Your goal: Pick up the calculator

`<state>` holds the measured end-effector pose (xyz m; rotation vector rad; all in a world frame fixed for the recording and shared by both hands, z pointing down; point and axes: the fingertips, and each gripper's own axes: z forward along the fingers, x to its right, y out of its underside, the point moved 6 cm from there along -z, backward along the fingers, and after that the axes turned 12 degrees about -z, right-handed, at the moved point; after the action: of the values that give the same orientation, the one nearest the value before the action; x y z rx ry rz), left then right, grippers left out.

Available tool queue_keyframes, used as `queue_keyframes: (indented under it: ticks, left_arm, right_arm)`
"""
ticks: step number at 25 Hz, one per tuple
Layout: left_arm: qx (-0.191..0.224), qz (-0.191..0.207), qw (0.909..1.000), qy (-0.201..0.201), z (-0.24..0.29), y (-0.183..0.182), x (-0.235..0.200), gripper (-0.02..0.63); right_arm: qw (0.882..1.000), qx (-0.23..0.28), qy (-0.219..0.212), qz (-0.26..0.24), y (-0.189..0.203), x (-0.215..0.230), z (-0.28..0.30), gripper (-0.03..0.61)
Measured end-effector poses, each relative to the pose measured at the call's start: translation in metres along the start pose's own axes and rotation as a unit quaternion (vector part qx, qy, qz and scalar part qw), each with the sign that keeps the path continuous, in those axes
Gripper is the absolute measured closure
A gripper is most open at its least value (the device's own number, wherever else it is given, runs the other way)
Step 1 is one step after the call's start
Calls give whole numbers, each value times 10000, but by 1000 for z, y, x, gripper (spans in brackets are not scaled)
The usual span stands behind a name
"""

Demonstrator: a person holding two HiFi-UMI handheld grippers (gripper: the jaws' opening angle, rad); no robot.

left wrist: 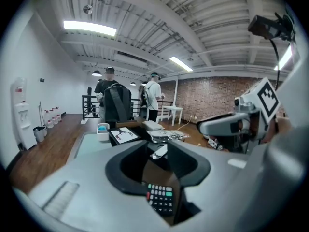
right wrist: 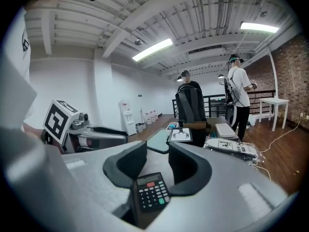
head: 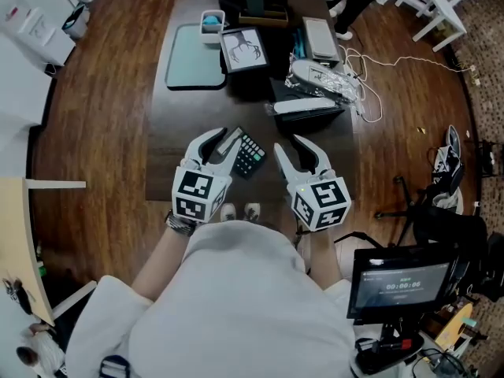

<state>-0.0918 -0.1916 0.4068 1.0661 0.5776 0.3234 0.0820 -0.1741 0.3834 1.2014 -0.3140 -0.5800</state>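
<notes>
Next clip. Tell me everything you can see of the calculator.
The calculator is small, dark and looks plastic. It has a narrow display above rows of pale keys, plus one red and one green key. It lies face up and askew on the dark table, between the open left gripper and the open right gripper. Neither clearly grips it.

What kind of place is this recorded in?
Probably a loft-style office or lab, not a home: a brick wall, an exposed ceiling with strip lights, and a water cooler against the white wall.
</notes>
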Motion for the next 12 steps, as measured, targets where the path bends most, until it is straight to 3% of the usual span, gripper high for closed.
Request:
queue_keyframes:
  ticks: [12]
  left_arm:
    - [-646,-406,9968,-224,20,30,-32,472]
  right_arm:
    - [9959,-792,-284,323,48,21,26,446]
